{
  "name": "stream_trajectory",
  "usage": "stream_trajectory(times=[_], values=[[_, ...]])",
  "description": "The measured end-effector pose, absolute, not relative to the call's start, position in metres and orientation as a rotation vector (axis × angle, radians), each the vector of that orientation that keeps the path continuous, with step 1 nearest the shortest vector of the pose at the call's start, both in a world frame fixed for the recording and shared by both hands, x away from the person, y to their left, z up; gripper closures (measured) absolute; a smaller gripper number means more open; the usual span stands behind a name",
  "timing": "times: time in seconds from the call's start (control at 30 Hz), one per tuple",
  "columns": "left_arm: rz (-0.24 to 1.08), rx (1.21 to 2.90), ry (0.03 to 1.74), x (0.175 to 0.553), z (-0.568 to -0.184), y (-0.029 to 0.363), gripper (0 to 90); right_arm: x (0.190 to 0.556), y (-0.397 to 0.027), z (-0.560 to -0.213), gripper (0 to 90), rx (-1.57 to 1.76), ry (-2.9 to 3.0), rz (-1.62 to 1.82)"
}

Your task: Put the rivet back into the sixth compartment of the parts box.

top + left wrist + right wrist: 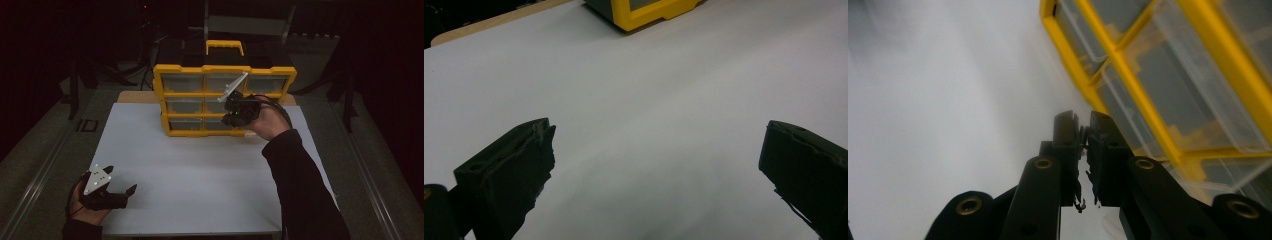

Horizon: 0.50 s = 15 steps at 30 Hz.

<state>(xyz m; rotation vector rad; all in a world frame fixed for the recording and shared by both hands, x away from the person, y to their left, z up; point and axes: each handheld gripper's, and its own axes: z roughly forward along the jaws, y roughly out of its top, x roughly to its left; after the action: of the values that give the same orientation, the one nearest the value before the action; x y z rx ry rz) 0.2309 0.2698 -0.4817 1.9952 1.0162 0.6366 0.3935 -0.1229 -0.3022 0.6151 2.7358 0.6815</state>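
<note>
black jaws of the right hand-held gripper (1082, 150) pressed together with nothing between them, clenched empty, raised in front of the yellow organiser (224, 98) at about its middle row, right of centre, seen from the high view at (239, 111). just past the tips in the right gripper view, clear plastic drawers (1143, 95) set in yellow frame bars, close by but not visibly touched. further out, left hand-held gripper (120, 192) released, jaws standing wide apart, low over the near left corner of the white counter (200, 170), well apart from the organiser; in its own view, open at (654, 150) with bare counter between. organiser standing upright at the far edge of the counter, drawers facing the person, yellow carry handle (225, 46) on top. likely stiff moulded plastic throughout, rigid frame, light unless the drawers are loaded; contents too dim to tell. drawer fronts probably smooth and slippery, thin enough to flex or crack under a hard pinch. best purchase for a drawer probably the small lip or pull at its front edge, taken squarely and drawn straight out; for the whole case, the top handle. tall and narrow enough to tip or slide backward under a push, so worth steadying with the free left hand-held gripper while the right one pulls.
</note>
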Motion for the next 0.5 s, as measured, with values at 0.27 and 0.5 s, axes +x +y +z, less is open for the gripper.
stream_trajectory(times=[0.27,0.5], values=[[0.637,1.996,1.016,0.231,-0.482,0.27,1.7,0.399,-0.138,-0.29,82.5,0.677,2.678,0.723],[0.638,1.995,1.017,0.231,-0.482,0.27,1.7,0.403,-0.151,-0.282,82.5,0.724,2.642,0.737]])
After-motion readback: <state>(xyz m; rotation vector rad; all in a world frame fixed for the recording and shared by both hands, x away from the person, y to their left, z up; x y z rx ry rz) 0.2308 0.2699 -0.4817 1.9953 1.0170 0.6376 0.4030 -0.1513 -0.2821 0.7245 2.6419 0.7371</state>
